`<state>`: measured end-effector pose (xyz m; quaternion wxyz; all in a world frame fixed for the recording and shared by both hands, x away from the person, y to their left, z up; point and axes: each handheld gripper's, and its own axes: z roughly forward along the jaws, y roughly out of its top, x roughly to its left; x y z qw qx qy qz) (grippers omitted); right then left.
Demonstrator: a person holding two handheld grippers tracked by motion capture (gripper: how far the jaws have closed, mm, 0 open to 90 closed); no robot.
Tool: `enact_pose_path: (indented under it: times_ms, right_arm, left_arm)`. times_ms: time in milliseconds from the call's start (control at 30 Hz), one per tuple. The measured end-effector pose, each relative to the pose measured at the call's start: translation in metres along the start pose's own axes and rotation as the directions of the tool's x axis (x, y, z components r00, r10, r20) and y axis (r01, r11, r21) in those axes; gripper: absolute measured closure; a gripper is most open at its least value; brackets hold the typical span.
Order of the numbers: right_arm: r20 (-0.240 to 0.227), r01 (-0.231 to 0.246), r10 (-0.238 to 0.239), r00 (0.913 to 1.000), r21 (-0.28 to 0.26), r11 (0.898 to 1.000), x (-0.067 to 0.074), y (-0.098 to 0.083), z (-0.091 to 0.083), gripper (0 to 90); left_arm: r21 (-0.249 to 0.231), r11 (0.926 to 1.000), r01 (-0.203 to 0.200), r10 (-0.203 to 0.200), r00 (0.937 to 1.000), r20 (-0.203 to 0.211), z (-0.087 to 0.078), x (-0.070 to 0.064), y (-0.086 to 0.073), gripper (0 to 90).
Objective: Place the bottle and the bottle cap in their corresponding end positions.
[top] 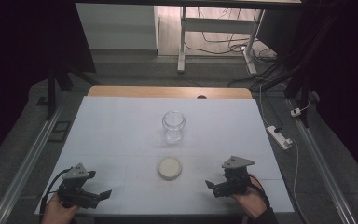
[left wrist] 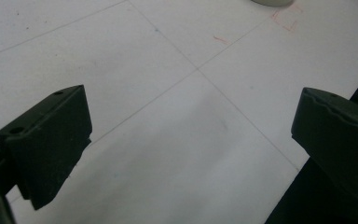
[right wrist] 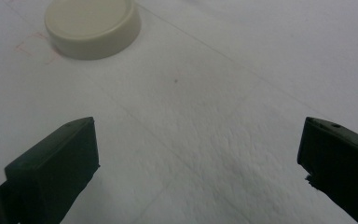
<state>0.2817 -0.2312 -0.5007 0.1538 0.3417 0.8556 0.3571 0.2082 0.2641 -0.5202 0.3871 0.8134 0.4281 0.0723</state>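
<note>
Both sets of jaws stand wide apart and hold nothing: left gripper (top: 94, 196) at the lower left, right gripper (top: 217, 187) at the lower right. Between them, low centre, the cream lid (top: 169, 167) lies on the white surface (top: 112, 140); the open glass jar (top: 173, 126) stands just above. Nothing looks started; lifting and fitting the lid remain.

Dim room, grey floor (top: 121, 70), cables (top: 223, 46)
</note>
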Motion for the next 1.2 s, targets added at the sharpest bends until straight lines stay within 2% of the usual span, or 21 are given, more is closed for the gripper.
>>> enact_pose_path:
  times_ms: [367,700,1000,1200]
  right_arm:
    - [0.040,-0.076,0.076,0.9963,-0.015,0.997,-0.009,-0.023,-0.025,0.0]
    - [0.073,-0.109,0.108,0.9914,0.002,0.994,-0.011,-0.038,-0.038,0.0]
    - [0.100,-0.158,0.160,0.9821,-0.026,0.987,-0.014,-0.047,-0.053,0.0]
    - [0.107,-0.165,0.166,0.9803,-0.017,0.986,-0.015,-0.049,-0.054,0.0]
  left_arm:
    - [-0.013,0.9995,0.029,-0.029,0.9994,-0.020,-0.009,0.002,-0.013,0.0]
    - [-0.025,0.9986,0.047,-0.047,0.9986,-0.025,-0.016,0.003,-0.021,0.0]
    - [-0.010,0.9983,0.057,-0.058,0.9970,-0.052,-0.020,0.002,-0.025,0.0]
    - [-0.003,0.9978,0.066,-0.066,0.9969,-0.043,-0.020,0.003,-0.025,0.0]
